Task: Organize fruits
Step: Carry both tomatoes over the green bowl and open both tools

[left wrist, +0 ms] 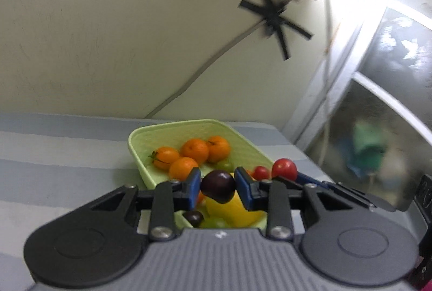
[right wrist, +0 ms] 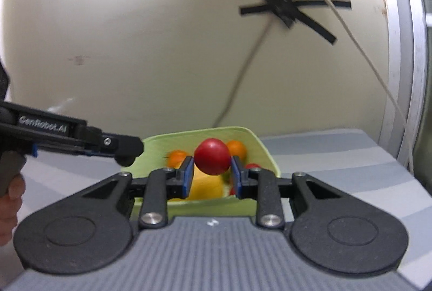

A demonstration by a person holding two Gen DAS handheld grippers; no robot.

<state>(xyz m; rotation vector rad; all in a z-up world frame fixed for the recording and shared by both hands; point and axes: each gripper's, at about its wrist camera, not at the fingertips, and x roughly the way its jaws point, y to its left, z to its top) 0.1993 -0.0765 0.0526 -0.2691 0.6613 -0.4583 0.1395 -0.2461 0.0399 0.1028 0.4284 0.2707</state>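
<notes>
Pinching a dark plum (left wrist: 218, 186), the left gripper (left wrist: 218, 189) reads "GenRobot.AI"; right gripper (right wrist: 212, 174) fingers clamp a tomato (right wrist: 212, 160).

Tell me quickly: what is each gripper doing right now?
Left gripper: shut on a dark purple fruit.
Right gripper: shut on a red fruit.

A tray (left wrist: 140, 145) of fruit sits on the desk (left wrist: 59, 156) before the wall (left wrist: 108, 34), oranges (left wrist: 195, 150) grouped at its far end. Above the tray's near end the left gripper (left wrist: 218, 187) holds a plum (left wrist: 218, 186) between its fingers (left wrist: 195, 184); just to its right, the right gripper (right wrist: 212, 169) holds a tomato (right wrist: 212, 160). A taped cable (left wrist: 189, 83) climbs the wall behind.
</notes>
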